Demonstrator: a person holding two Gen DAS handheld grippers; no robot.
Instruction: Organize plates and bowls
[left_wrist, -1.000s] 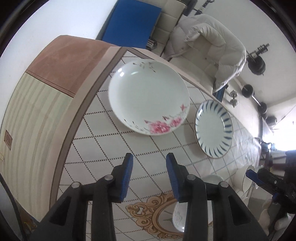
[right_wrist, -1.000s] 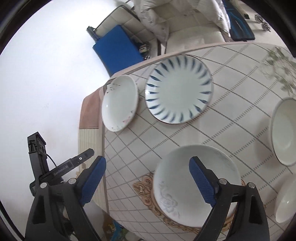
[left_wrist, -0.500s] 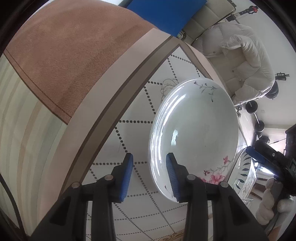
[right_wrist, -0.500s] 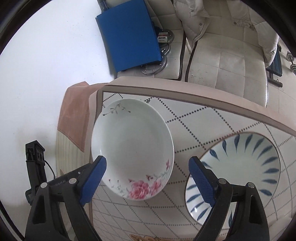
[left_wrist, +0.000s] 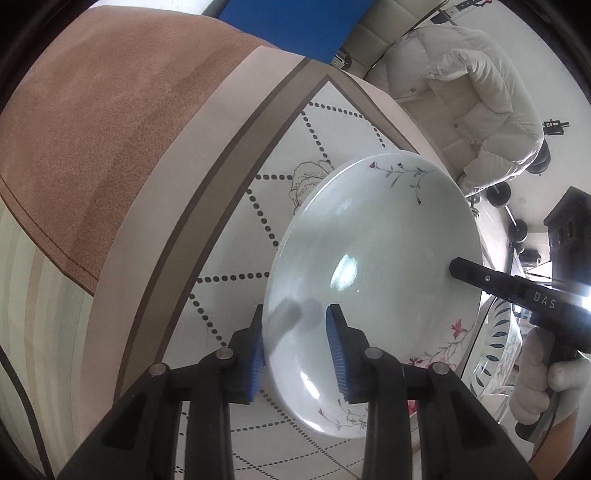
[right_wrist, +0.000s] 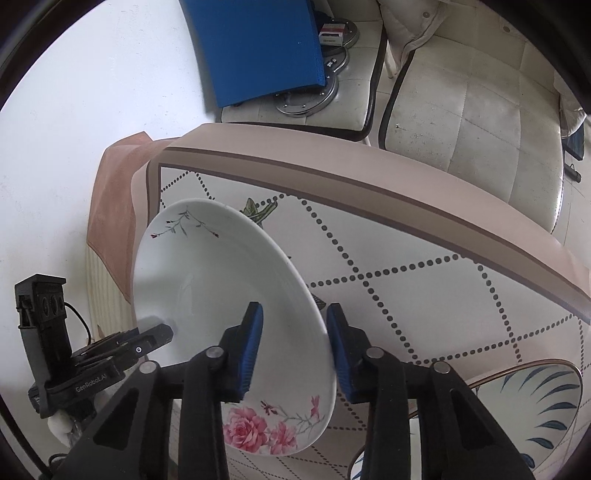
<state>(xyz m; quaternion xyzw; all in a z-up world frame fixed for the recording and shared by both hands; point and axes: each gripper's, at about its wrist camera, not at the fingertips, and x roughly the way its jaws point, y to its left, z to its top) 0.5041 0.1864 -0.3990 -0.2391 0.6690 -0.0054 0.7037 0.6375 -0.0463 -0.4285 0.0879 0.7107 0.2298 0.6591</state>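
Note:
A white plate with pink flowers (left_wrist: 373, 266) lies near the table's corner; it also shows in the right wrist view (right_wrist: 221, 295). My left gripper (left_wrist: 295, 339) straddles its left rim, one blue pad outside and one over the plate, with gaps on both sides. My right gripper (right_wrist: 291, 339) straddles the opposite rim in the same way, one pad over the plate and one beyond its edge. A blue-striped plate (right_wrist: 524, 417) lies to the right of the flowered one, and its edge shows in the left wrist view (left_wrist: 495, 350).
The table (right_wrist: 424, 280) has a diamond-dotted cloth with a brown border. Its corner and edge are close behind the flowered plate. Cream chairs (right_wrist: 461, 92), one bearing a blue board (right_wrist: 258, 48), stand beyond the edge. A white jacket (left_wrist: 461, 96) hangs on a chair.
Both grippers have moved in on the flowered plate from either side and now straddle its rim. The right gripper's jaws have narrowed a lot. The left gripper's jaws are about as wide as before.

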